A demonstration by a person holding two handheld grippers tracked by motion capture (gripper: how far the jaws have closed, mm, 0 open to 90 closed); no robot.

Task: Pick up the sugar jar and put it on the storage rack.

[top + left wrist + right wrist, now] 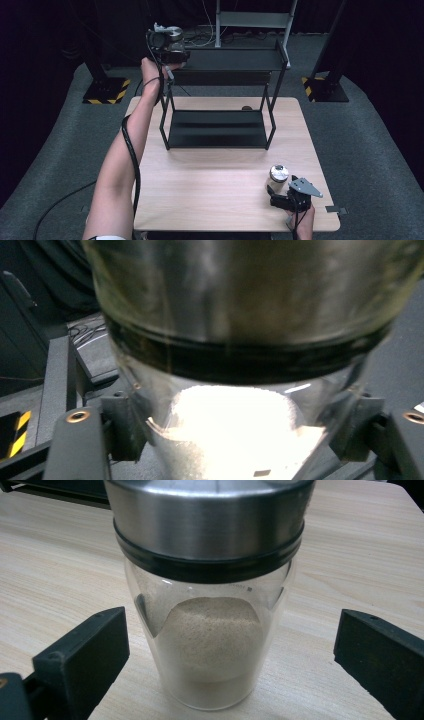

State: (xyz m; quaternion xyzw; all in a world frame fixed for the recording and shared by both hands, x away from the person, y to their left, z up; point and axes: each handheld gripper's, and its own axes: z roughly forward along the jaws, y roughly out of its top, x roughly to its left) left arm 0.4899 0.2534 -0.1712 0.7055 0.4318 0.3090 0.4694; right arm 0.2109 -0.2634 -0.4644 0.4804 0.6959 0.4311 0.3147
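Jars (pixel 207 595) (no readable label): right fingers (pixel 240 650) wide, left fingers (pixel 240 425) barely parted.

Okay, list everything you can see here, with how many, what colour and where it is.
table: one, light wood, centre.
shelf rack: one, black, two tiers, far half of the table.
jars: two, clear glass with steel lids and pale powder; one at the rack's top left, one standing on the table's near right.
striped bases: two, black and yellow, on the floor far left and far right.
carpet: grey, around the table.
left tool: black, jaws either side of the top-left jar.
right tool: black, open around the near jar.
forearm: one, left side.
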